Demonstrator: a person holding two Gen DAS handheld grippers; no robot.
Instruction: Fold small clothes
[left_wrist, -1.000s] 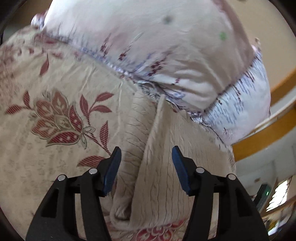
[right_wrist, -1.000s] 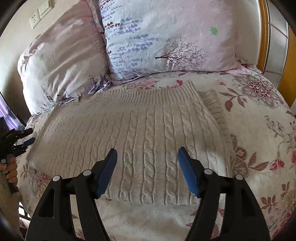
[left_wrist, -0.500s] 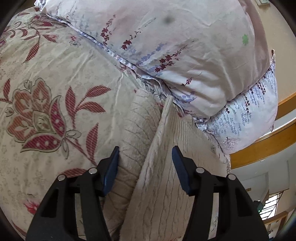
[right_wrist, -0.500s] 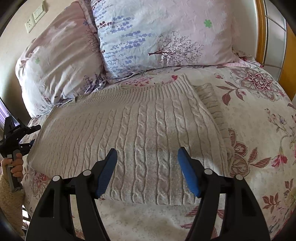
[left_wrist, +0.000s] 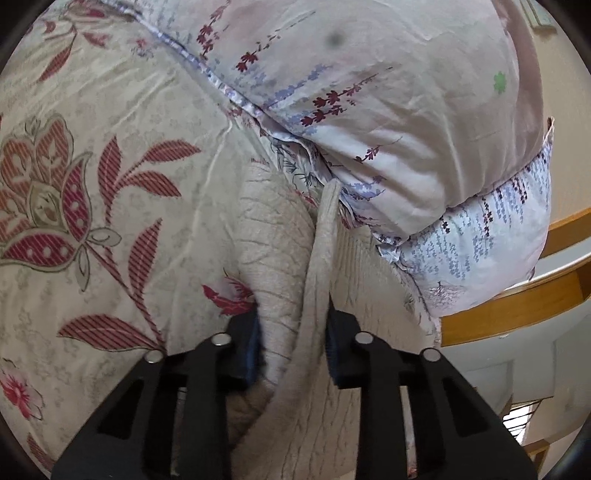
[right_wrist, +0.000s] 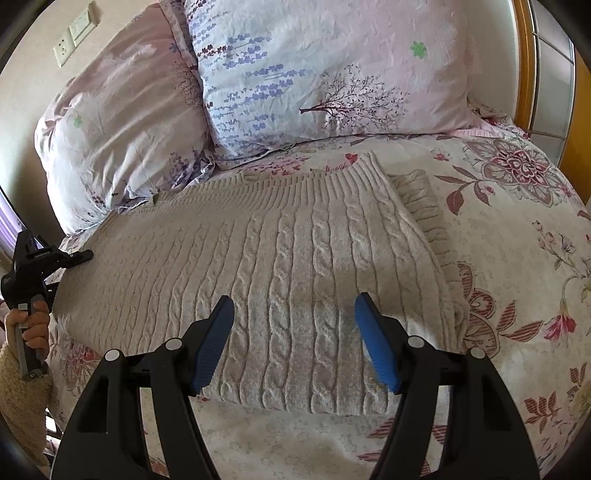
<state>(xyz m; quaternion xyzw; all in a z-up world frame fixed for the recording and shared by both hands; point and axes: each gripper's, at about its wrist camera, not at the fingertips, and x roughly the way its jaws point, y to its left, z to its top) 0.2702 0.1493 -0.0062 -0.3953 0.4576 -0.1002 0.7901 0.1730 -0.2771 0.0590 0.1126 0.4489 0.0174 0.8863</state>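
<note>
Clearly my left gripper (left_wrist: 293, 339) is pinched on the side edge of the sweater (right_wrist: 266, 266), low in the middle of the left wrist view, the knit bunched into a ridge between the blue pads. My right gripper (right_wrist: 295, 339) hangs spread over the sweater's near hem, touching nothing I can see. The sweater lies flat on the flowered bedspread (right_wrist: 517, 258), its ribbed far end just below the pillows (right_wrist: 325, 74). I judge it thick, soft and floppy — light enough, not slippery, but it will sag and stretch, so edges and corners are the places to take hold. Only the right view shows the whole sweater and the folded sleeve at centre right; only the left shows the pinch up close.
</note>
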